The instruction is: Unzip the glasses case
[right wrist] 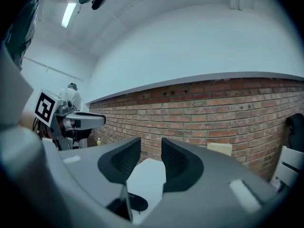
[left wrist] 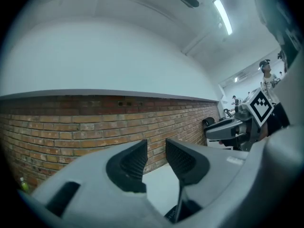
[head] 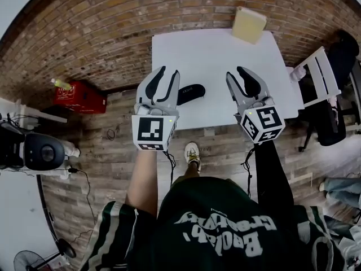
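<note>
- The brick wall is running behind the whole scene, and the white table is standing in front of it, its top mostly bare.
- A white chair is sitting at the table's right side, and a red crate is sitting on the floor well to the left.
- A pale yellow box is resting at the table's far edge.
- The left gripper is hovering over the table's near left part. Its jaws are standing partly apart with nothing between them (only brick and table-top are showing through the gap).
- The right gripper is hovering over the near right part, jaws likewise partly apart and gripping nothing.
- The glasses case, black and oval, is lying flat on the table between the two grippers, just beside the left one's tips and well apart from the right one. It is looking closed, though the zip pull is too small to make out.
- Judging by this, the approach is the step in hand, with neither tool touching the case yet. The next move is calling for one gripper to come down and steady the body while the other is finding and pinching the small pull, then drawing it along the seam.
</note>
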Tool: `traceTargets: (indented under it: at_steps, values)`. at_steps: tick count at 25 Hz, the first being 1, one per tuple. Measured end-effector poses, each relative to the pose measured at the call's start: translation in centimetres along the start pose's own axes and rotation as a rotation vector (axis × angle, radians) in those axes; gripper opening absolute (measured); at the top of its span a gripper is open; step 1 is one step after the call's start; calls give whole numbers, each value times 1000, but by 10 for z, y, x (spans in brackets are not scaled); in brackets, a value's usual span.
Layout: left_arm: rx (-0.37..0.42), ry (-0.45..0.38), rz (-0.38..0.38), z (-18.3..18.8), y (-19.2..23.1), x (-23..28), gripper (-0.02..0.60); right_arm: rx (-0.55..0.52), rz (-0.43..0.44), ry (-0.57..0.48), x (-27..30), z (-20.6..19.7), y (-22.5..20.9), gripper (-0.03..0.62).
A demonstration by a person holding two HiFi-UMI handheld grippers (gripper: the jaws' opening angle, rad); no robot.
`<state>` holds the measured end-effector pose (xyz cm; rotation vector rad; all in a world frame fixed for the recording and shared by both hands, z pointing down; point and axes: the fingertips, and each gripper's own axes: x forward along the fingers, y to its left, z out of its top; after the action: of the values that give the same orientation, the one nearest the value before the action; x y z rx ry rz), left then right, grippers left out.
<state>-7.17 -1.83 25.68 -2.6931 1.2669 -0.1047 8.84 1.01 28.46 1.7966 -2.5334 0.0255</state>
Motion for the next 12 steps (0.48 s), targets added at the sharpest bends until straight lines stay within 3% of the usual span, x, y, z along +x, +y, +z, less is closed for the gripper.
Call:
traceTargets:
  at_steps: [7, 12]
  values:
    - [-32, 30, -75, -26, 29, 54, 129, -19, 6, 52, 67, -9, -9, 114]
    - [-36, 88, -132, -57, 30, 79, 118, -6, 12, 134, 96, -39, -13, 131]
